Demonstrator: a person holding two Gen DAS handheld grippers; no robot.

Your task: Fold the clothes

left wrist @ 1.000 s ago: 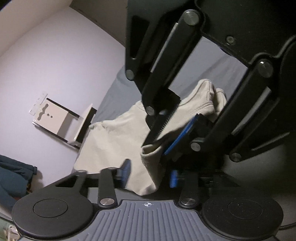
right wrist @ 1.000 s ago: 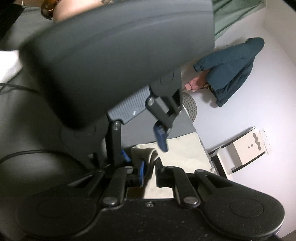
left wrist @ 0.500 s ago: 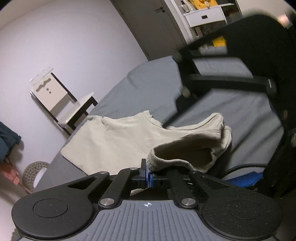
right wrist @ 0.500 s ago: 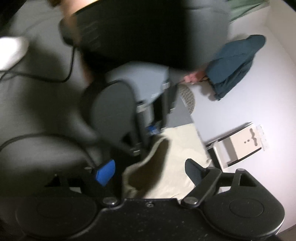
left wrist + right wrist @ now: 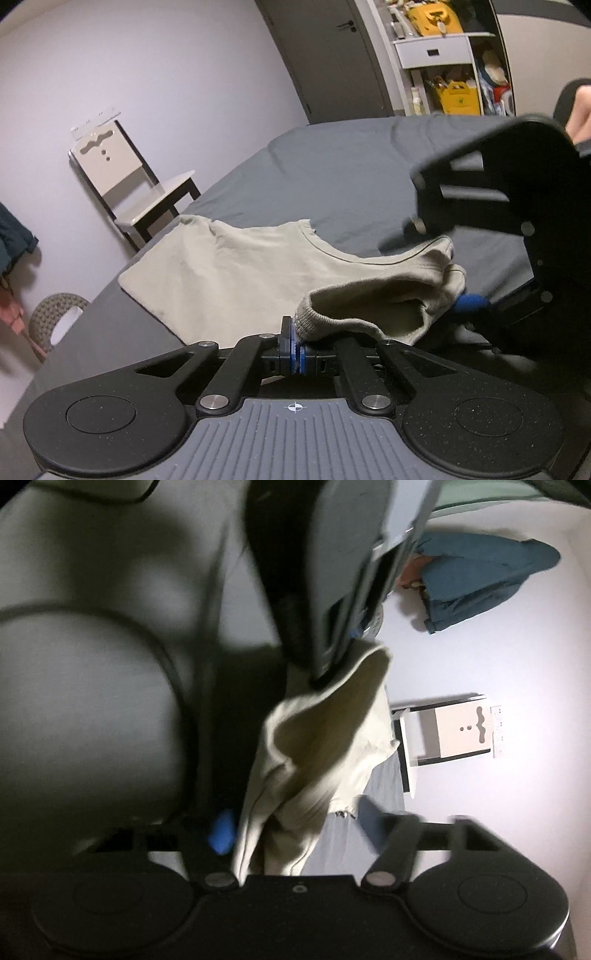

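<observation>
Beige shirt (image 5: 229, 273), soft, ribbed-cuffed, rumpled

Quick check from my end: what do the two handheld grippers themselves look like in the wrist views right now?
Both are matte black linkage grippers with silver pivot bolts and two round discs at the base. The left gripper has blue pads on its fingertips and a ribbed grey housing bearing a small white crosshair mark. The right gripper shows a blue pad on one finger; it is motion-blurred. A black cable runs nearby.
</observation>
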